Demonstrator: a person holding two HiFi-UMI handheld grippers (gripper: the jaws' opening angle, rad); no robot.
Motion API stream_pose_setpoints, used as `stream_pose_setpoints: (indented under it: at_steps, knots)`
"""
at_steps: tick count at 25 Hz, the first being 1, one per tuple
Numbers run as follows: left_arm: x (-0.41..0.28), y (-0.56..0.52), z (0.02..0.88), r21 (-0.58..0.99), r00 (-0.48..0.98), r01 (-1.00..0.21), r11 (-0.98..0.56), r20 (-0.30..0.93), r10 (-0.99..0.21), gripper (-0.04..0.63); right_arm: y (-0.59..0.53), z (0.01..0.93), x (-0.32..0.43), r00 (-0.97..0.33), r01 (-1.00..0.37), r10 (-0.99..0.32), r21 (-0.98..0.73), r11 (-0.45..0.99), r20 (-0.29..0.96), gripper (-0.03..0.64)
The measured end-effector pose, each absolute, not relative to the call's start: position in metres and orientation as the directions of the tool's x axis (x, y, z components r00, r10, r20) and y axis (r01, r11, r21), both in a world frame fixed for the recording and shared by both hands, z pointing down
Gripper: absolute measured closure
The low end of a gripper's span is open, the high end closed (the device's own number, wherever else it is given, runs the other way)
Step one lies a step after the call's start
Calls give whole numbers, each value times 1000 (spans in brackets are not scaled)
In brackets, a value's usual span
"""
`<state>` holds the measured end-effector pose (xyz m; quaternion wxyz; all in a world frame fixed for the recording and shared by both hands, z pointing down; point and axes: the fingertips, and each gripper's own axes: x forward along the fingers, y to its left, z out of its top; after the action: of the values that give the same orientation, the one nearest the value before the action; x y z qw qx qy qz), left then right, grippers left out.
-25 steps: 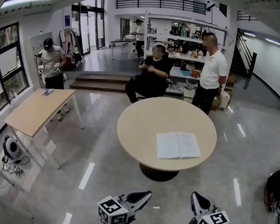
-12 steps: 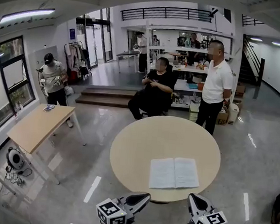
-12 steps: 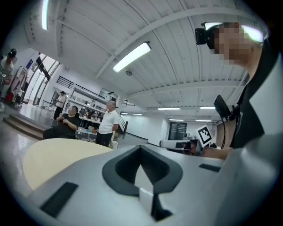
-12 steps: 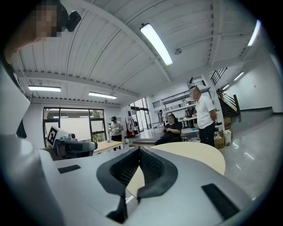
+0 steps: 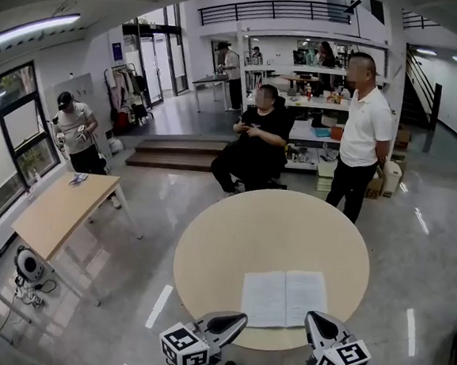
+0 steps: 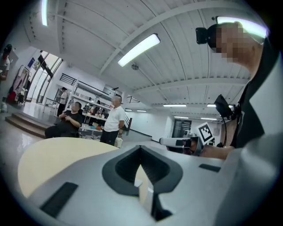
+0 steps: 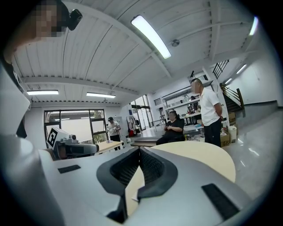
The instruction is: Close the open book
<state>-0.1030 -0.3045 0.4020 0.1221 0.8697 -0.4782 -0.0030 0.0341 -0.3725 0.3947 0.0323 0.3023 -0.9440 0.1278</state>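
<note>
A glossy grey floor (image 5: 413, 257) fills most of the head view, running back to a low set of steps (image 5: 175, 153). On it, in the middle, stands a round beige bench (image 5: 271, 237) on a dark central foot. Off to the left, well apart from it, is a long rectangular wooden bench (image 5: 59, 211) on thin legs.

Three people are in the hall. One in a white shirt (image 5: 366, 122) stands just beyond the round bench's far right edge. One in black (image 5: 256, 136) sits behind its far edge. One in a cap (image 5: 74, 124) stands by the windows, past the wooden bench.

The open book (image 5: 284, 299) lies flat on the round bench, right of centre and close to the near edge. Its two pale pages are spread face up on either side of the spine.

Below the book, at the bottom of the head view, both claws point towards the bench and neither touches the book. The left claw (image 5: 240, 318) is off the bench's near rim, left of the book, and the right claw (image 5: 313, 317) is just short of the book's near right corner. In the left gripper view the left claw (image 6: 140, 148) is pressed together at its tip and pinches nothing. The right claw (image 7: 139, 150) is likewise pressed together and empty, with the bench top (image 7: 199, 154) beyond it. Each carries a marker cube, the left one (image 5: 182, 347) and the right one (image 5: 342, 361).
</note>
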Motion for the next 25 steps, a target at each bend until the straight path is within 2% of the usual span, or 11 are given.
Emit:
stream_pose_setpoints:
  at_steps: [13, 23, 25]
  knots:
    - [-214, -408, 425, 217, 529, -840, -497, 128, -839, 603, -469, 406, -64, -781, -624, -601, -195, 756, 170, 618]
    - [-226, -444, 462, 297, 482, -861, -412, 222, -847, 603, -512, 441, -94, -790, -606, -546, -222, 763, 279, 618]
    - [-224, -446, 467, 301, 467, -870, -391, 244, -850, 601, -516, 450, -101, -793, -598, -530, -219, 771, 301, 602]
